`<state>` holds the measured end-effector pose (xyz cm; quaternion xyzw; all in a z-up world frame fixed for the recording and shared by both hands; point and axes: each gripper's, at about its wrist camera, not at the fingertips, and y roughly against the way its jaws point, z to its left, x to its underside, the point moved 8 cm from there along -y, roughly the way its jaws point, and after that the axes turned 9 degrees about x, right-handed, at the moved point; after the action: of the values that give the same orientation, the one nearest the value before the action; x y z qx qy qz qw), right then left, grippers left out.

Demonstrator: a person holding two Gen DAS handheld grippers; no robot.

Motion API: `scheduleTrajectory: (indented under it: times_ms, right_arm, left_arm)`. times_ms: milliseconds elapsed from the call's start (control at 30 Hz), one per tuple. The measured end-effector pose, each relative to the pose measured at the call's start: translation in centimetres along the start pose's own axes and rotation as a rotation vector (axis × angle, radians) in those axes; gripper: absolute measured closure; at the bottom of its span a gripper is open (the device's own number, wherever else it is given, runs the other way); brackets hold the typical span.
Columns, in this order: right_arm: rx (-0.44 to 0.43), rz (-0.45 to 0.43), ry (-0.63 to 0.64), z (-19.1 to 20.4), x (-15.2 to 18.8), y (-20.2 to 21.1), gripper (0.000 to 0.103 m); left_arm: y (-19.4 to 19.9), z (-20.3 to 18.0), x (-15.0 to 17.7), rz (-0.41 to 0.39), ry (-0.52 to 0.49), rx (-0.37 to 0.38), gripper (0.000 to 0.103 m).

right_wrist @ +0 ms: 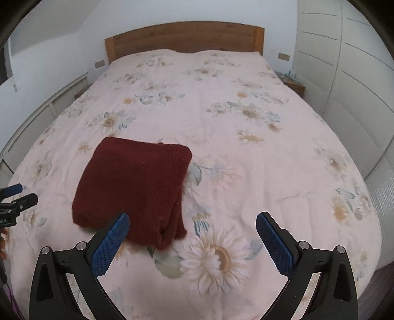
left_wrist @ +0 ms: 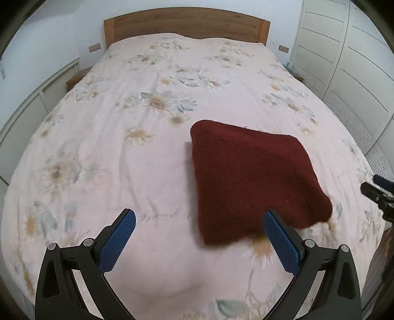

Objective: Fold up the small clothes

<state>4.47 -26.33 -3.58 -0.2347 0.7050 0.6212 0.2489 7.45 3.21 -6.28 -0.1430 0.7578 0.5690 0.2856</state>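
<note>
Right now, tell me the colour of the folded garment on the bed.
Dark red, maroon: folded garment, clearest in the right wrist view.

Bed (left_wrist: 138, 157) occupies most of both views, covered by a pale pink bedspread (right_wrist: 246, 172) printed with daisies and blue-grey leaves; fabric lightly creased. Wooden headboard (left_wrist: 187, 22) stands at the far end against a white wall (right_wrist: 152, 12). Two beige wall plates flank the headboard (left_wrist: 94, 47). Small wooden bedside table (right_wrist: 294, 86) sits right of the bed, with small unidentifiable items on top. White panelled wardrobe (left_wrist: 357, 56) runs along the right side. Low white cabinet (right_wrist: 37, 115) lines the left.
</note>
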Motion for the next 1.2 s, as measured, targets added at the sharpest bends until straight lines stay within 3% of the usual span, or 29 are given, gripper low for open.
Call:
scheduleTrajectory:
  times_ms: [167,433,1200]
  right_arm:
    - [0.027,0.018,-0.019,-1.0,2.0,1.6,0.000]
    - [0.051,0.031,-0.003,-1.2,3.3,2.2,0.000]
    - [0.052,0.031,0.005,-0.7,3.4,2.6,0.000]
  left_arm:
    - [2.3,-0.5,1.7,-0.011,-0.034,-0.060,0.001]
    - [2.9,0.1,2.8,-0.020,-0.015,-0.089,0.001]
    - [3.0,0.5,2.7,-0.022,-0.006,-0.099,0.001]
